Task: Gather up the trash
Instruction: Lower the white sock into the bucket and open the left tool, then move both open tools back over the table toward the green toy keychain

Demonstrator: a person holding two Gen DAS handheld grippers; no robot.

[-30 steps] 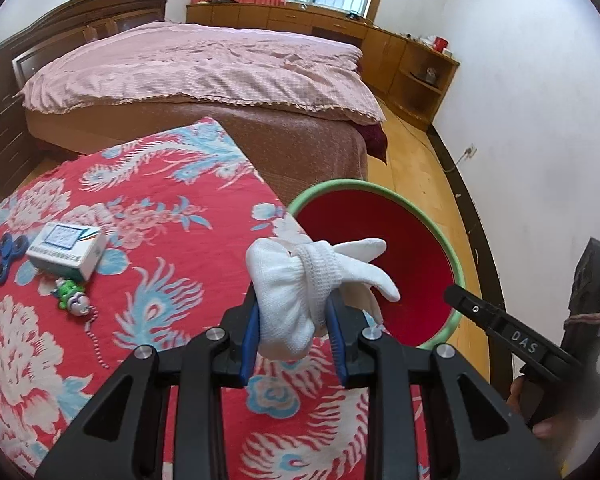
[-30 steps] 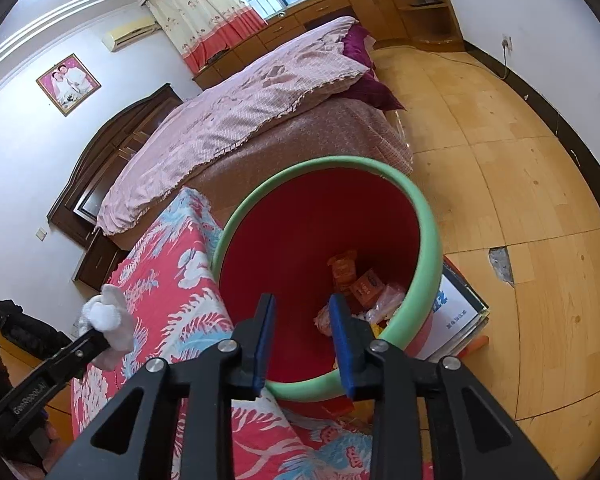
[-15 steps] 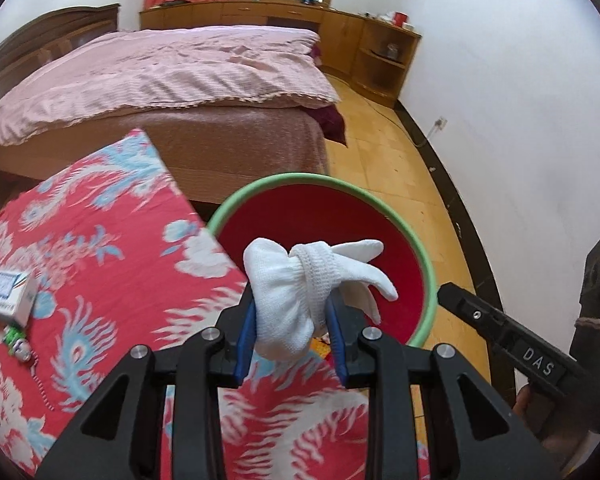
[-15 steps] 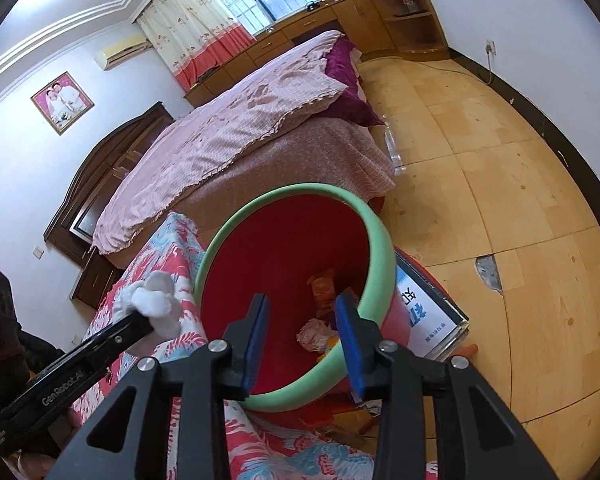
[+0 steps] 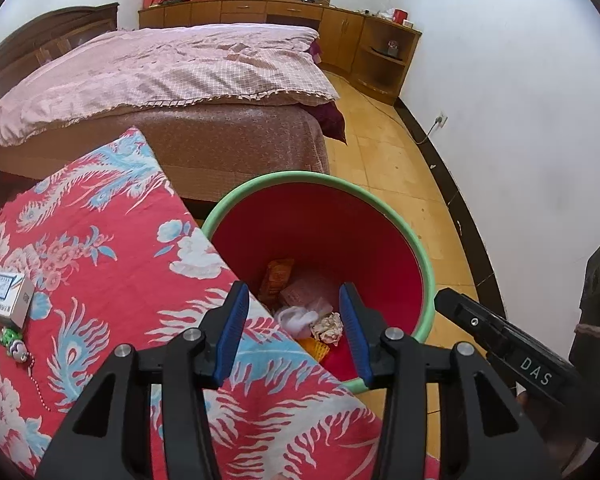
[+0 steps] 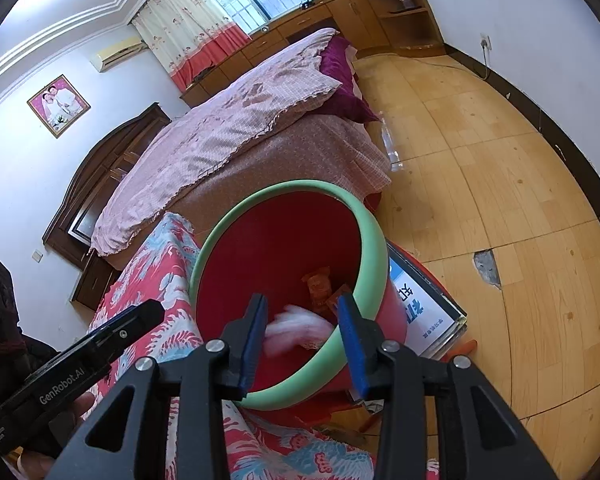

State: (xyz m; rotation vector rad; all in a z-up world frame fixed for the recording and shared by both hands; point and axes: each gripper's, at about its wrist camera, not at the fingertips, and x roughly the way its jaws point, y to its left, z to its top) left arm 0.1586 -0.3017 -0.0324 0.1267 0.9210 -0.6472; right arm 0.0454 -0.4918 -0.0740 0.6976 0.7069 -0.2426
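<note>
- The left gripper held a white glove between its fingers half a second ago; now the fingers are opening with nothing between them.
- The glove lies at the bottom of the red bin, among wrappers and a crumpled paper.
- The right gripper hangs over the bin's near rim, its fingers opening, nothing between them.
- The bin stands on the floor, just right of the bench with the red floral cloth.
- Only the right view shows the glove as a white blur in the bin, and a flat box on the floor right of it.
- Only the left view shows a small box and a green toy at the bench's left.
</note>
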